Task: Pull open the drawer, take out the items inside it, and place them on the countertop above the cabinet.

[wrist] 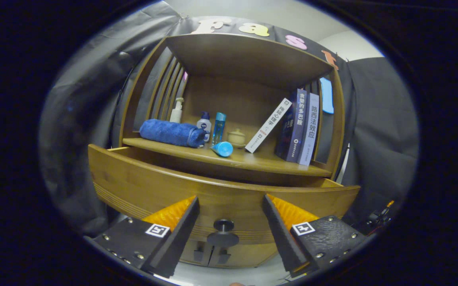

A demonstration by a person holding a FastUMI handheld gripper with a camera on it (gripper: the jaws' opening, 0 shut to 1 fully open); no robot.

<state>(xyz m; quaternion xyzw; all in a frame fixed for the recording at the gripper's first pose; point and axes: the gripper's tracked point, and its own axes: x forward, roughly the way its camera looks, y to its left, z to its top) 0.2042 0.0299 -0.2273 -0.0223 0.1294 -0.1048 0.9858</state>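
In the gripper view, the tool (231,208) stands wide open, its two fingers spread apart and gripping nothing. Between them, at 6 o'clock from the cabinet's middle, sits the dark round knob (223,233) of the drawer (141,186); neither finger touches it. The drawer is pulled out toward the tool, its curved wooden front spanning from 9 o'clock to 3 o'clock just beyond the fingertips. Its inside is hidden behind the front panel, so what lies in it cannot be told.

Above the drawer runs the table (253,161), the wooden top of the cabinet, under a wooden hutch roof. On it, at 10 o'clock from the knob, lies a rolled blue towel (171,133). Behind the towel stands a white pump bottle (177,111). Just beside the towel's right end stand a small white bottle with a blue cap (204,124) and a tall clear blue bottle (218,128). A blue tube (222,149) lies on its side in front of them, at 12 o'clock from the knob. A small lidded beige jar (237,138) sits just right of it. At 1 o'clock a white book (268,126) leans tilted against two upright books (302,127).
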